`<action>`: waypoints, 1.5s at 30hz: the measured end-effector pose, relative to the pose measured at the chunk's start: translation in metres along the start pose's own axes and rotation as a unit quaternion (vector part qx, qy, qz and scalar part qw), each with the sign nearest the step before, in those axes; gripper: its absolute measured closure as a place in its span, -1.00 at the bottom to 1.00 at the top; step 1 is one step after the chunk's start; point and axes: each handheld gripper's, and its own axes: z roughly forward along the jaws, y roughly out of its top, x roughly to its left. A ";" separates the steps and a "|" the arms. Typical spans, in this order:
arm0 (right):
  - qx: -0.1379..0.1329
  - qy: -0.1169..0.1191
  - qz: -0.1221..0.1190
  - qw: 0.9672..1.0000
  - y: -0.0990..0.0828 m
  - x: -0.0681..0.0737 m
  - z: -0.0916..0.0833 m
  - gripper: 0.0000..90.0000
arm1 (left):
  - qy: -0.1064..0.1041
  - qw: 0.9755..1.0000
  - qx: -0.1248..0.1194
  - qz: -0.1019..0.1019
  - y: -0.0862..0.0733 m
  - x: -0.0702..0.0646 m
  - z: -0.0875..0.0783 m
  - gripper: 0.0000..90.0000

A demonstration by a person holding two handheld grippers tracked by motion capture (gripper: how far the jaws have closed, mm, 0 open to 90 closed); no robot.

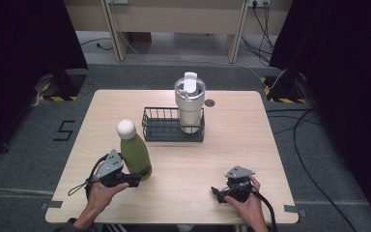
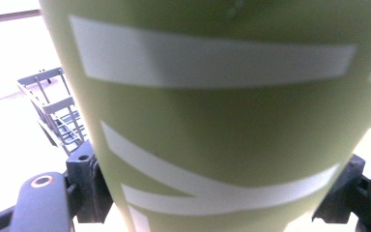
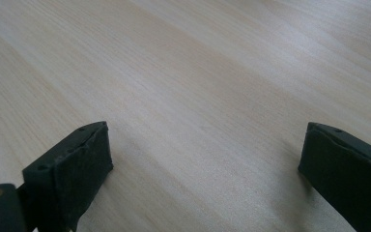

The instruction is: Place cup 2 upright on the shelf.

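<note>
1. Left gripper [image 1: 134, 180]: jaws clamped on the lower body of the green bottle [image 1: 134, 153], one on each side. The bottle stands upright on the table [image 1: 232, 140], near the front-left area.
2. Right gripper [image 1: 216, 193]: jaws spread wide apart, holding nothing, low over bare tabletop near the front edge, well apart from the bottle.
3. Open room: bare wood lies between the two grippers and along the table's right side. The wire basket [image 1: 160, 126] sits just behind the bottle at centre table; a cream tumbler [image 1: 190, 102] stands upright in its right end.
4. Markings: the bottle carries white stripes [image 2: 207, 60]; no readable writing. A black "5" [image 1: 64, 130] is marked on the floor left of the table.
5. Materials: light wood-grain tabletop with rounded corners; black wire basket; smooth matte bottle with a rounded white cap [image 1: 126, 127]; tumbler with clear lid.
</note>
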 end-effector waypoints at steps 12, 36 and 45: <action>0.001 0.000 0.002 1.000 0.000 0.000 0.000 -0.90 | -0.007 1.000 0.005 0.002 0.014 0.008 0.010 -0.54; 0.001 0.000 0.002 1.000 0.000 0.000 0.000 -0.90 | 0.000 1.000 0.000 0.011 0.053 0.033 0.022 -0.54; 0.001 0.000 0.001 1.000 0.000 0.000 0.000 -0.90 | 0.005 1.000 0.002 0.003 0.068 0.048 0.028 -0.54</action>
